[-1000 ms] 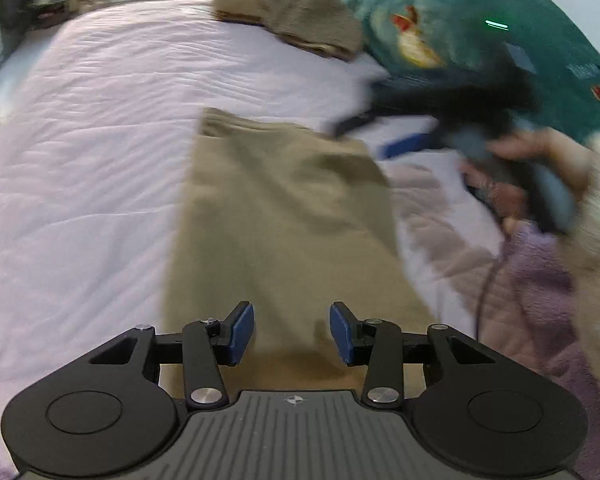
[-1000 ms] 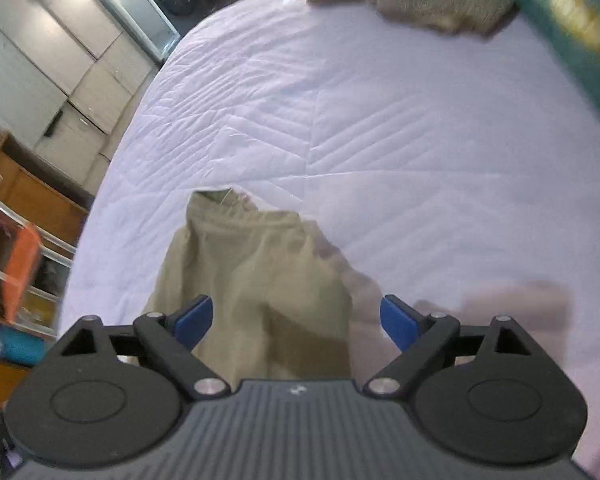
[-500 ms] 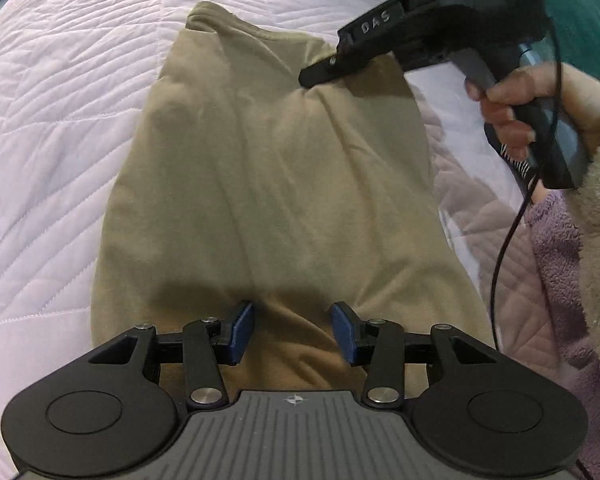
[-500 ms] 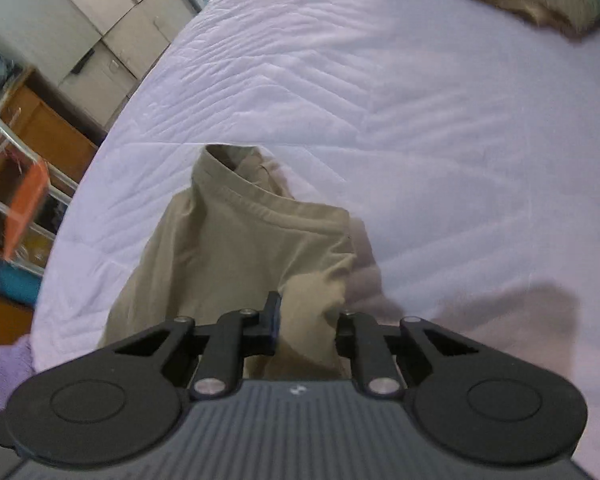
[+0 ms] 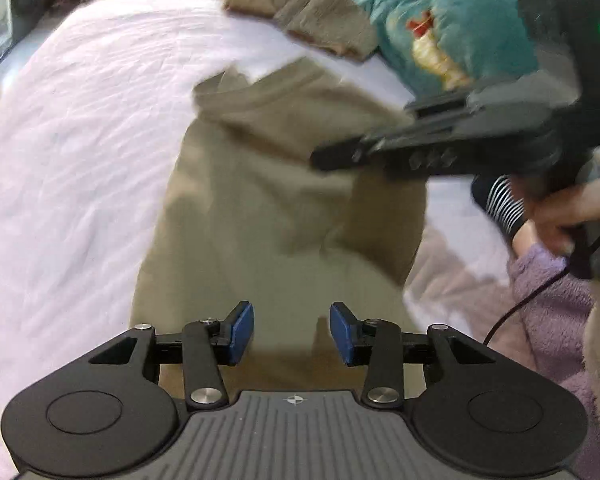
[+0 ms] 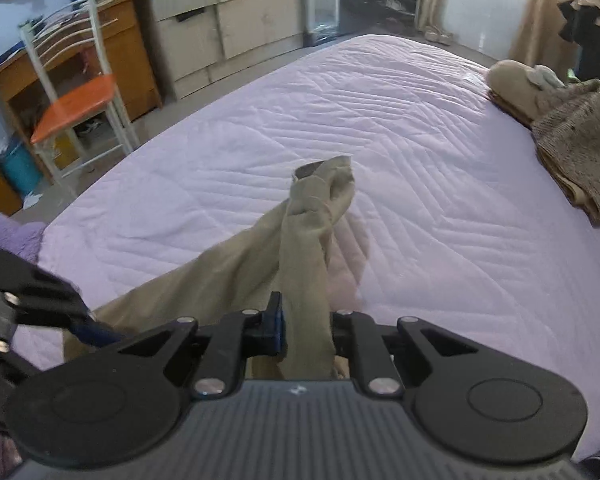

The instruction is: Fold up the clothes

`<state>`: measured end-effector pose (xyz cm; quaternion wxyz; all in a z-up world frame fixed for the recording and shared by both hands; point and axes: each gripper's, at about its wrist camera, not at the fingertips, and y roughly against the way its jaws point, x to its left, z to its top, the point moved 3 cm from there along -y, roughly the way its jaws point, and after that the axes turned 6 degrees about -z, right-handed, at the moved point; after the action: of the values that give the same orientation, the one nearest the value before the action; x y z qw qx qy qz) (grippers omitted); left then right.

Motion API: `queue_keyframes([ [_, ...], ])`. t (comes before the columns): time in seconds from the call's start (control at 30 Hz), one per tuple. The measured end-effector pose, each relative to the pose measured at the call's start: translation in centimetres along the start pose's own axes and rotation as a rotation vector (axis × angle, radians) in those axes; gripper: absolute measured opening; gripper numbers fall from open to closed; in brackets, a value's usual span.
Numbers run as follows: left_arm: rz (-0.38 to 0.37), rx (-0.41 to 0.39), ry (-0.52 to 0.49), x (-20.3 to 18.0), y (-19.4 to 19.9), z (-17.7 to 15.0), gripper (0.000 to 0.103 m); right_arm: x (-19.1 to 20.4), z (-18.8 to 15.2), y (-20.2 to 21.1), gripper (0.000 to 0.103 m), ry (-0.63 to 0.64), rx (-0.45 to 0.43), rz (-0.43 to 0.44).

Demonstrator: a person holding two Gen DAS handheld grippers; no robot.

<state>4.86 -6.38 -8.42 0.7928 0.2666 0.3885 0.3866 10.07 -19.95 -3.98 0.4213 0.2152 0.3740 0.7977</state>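
Observation:
A tan garment lies lengthwise on the pale lilac quilted bed. My left gripper hovers over its near end, open, nothing between the blue pads. My right gripper is shut on a bunched fold of the tan garment and lifts it off the bed, so the cloth hangs in a ridge toward its far end. In the left wrist view the right gripper reaches in from the right over the garment's upper right side, held by a hand.
Folded brown and tan knitwear and a green patterned garment sit at the bed's far corner. A purple fleece lies at the near right. Beside the bed stand an orange-seated chair, a wooden desk and cabinets.
The right gripper has shut on the tan garment's right side and raised it, pulling the cloth up and inward. The left gripper stayed open over the near end.

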Motion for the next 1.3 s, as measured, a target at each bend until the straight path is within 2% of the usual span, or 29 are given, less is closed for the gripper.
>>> queue_keyframes([
  [0.03, -0.026, 0.004, 0.026, 0.5, -1.0, 0.2, 0.043, 0.3, 0.0, 0.2, 0.014, 0.013, -0.004, -0.001],
  [0.2, -0.029, 0.037, 0.118, 2.3, -4.8, -1.2, 0.043, 2.0, -0.5, 1.7, 0.014, 0.083, -0.02, 0.012],
  [0.3, 0.05, 0.031, 0.07, 2.4, -2.4, -1.1, 0.043, 3.1, -1.2, 2.8, 0.014, 0.128, -0.026, 0.043],
  [0.4, 0.135, 0.023, 0.013, 2.4, 0.4, -0.9, 0.043, 4.3, -2.2, 2.8, 0.014, 0.159, 0.006, 0.071],
  [0.47, 0.205, 0.002, 0.01, 3.9, 2.8, 0.1, 0.043, 5.5, -3.0, 2.0, 0.014, 0.19, 0.049, 0.078],
  [0.6, 0.264, -0.087, 0.004, 4.4, 6.3, 2.8, 0.043, 8.3, -4.6, 0.6, 0.014, 0.243, 0.147, 0.081],
  [0.67, 0.266, -0.103, -0.003, 4.2, 6.9, 4.3, 0.046, 9.5, -5.6, 0.0, 0.014, 0.271, 0.195, 0.068],
  [0.73, 0.244, -0.096, -0.007, 3.6, 6.8, 5.5, 0.055, 10.0, -6.2, -0.5, 0.014, 0.267, 0.215, 0.049],
  [0.83, 0.239, -0.038, 0.002, 3.8, 5.8, 6.9, 0.06, 10.5, -6.6, -0.9, 0.013, 0.253, 0.219, 0.021],
  [0.87, 0.253, -0.001, 0.016, 4.5, 5.4, 6.8, 0.06, 10.6, -6.7, -1.0, 0.013, 0.253, 0.216, 0.012],
  [1.0, 0.178, 0.074, 0.139, 5.6, 3.4, 6.6, 0.06, 10.7, -7.2, -1.0, 0.014, 0.251, 0.204, -0.013],
  [1.03, 0.175, 0.097, 0.136, 5.5, 2.9, 6.6, 0.06, 10.6, -7.3, -1.1, 0.014, 0.249, 0.202, -0.015],
  [1.13, 0.232, 0.126, 0.091, 5.1, 2.0, 6.2, 0.06, 10.5, -7.4, -1.6, 0.015, 0.236, 0.206, -0.011],
  [1.23, 0.215, 0.121, 0.084, 4.8, 1.6, 6.1, 0.06, 10.5, -7.4, -1.7, 0.018, 0.227, 0.207, -0.007],
  [1.3, 0.2, 0.118, 0.057, 4.4, 0.9, 5.6, 0.056, 10.4, -7.4, -1.8, 0.019, 0.215, 0.211, 0.002],
])
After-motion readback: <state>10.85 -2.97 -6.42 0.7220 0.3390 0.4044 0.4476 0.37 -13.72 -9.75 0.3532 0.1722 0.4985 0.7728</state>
